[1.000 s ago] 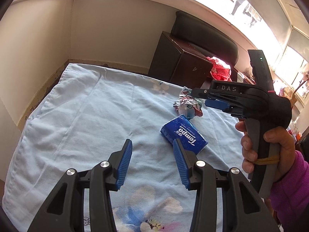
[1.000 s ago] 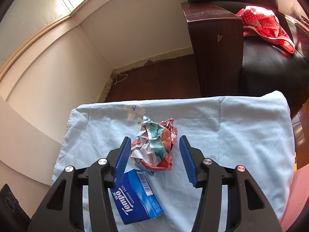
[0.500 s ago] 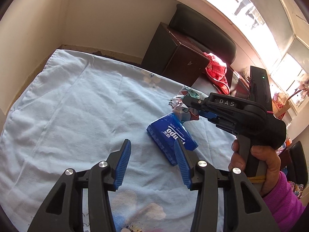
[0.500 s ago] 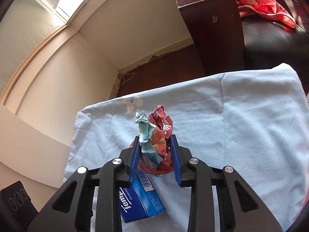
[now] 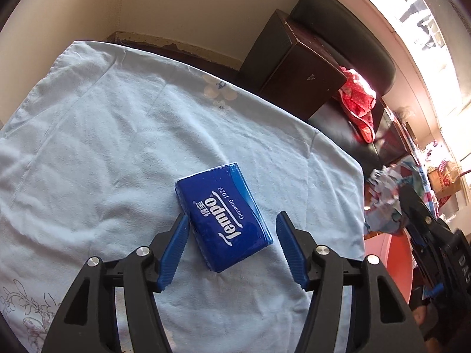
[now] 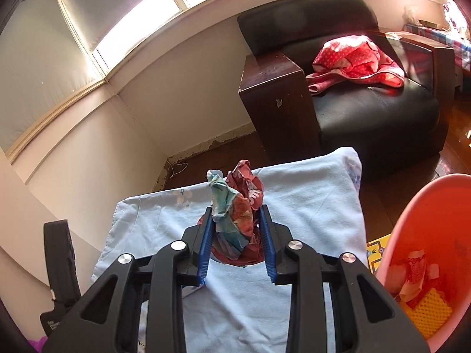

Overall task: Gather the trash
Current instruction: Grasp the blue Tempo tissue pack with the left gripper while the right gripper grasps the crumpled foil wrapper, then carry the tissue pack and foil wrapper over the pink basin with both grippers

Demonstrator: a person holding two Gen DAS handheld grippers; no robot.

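A blue Tempo tissue pack [image 5: 223, 214] lies on the light blue cloth [image 5: 103, 153] that covers the table. My left gripper [image 5: 232, 216] points down over the pack. Its jaws are opening and straddle the pack; the left pad is close beside it and the right pad stands clear. My right gripper [image 6: 235, 226] is shut on a crumpled red and teal wrapper [image 6: 235, 211] and holds it above the cloth's right part. The left wrist view shows that wrapper [image 5: 385, 203] past the table's right edge. A pink bin [image 6: 412, 220] with scraps inside stands at the lower right.
A black armchair [image 6: 368, 111] with a red dotted cloth [image 6: 353, 58] on its seat stands beyond the table, a dark wooden armrest [image 6: 273, 97] at its side. Cream walls close off the far left. Dark floor shows between table and chair.
My right gripper closed on the wrapper, lifted it off the cloth and carried it right toward the pink bin. My left gripper moved over the tissue pack and its jaws widened.
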